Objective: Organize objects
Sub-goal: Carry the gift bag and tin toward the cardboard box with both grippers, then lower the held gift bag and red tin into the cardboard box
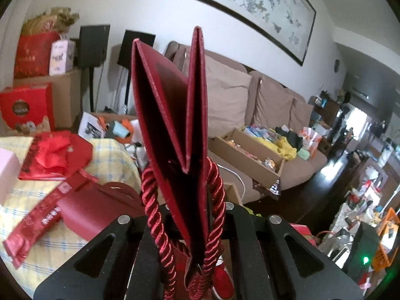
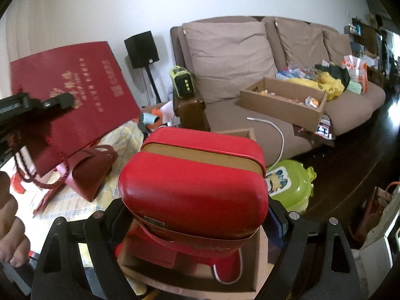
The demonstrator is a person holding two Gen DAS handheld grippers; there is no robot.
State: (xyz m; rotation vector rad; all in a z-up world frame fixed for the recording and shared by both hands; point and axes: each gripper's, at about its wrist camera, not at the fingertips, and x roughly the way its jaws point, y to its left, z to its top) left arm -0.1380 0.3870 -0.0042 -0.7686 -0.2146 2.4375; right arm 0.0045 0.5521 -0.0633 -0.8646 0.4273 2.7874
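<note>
The gift bag [image 2: 72, 92] hangs left of the tin [image 2: 195, 175]. The sofa [image 2: 250, 110] stands behind both; a cardboard tray [image 2: 282, 102] rests on its seat.

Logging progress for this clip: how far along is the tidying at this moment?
Midway at best. Done: nothing clearly finished, though a cardboard box below already holds red items. In hand: the left gripper is shut on a folded red gift bag with rope handles; the right gripper grips a red tin. Left: a dark red pouch and red packets lie on the checked cloth.
</note>
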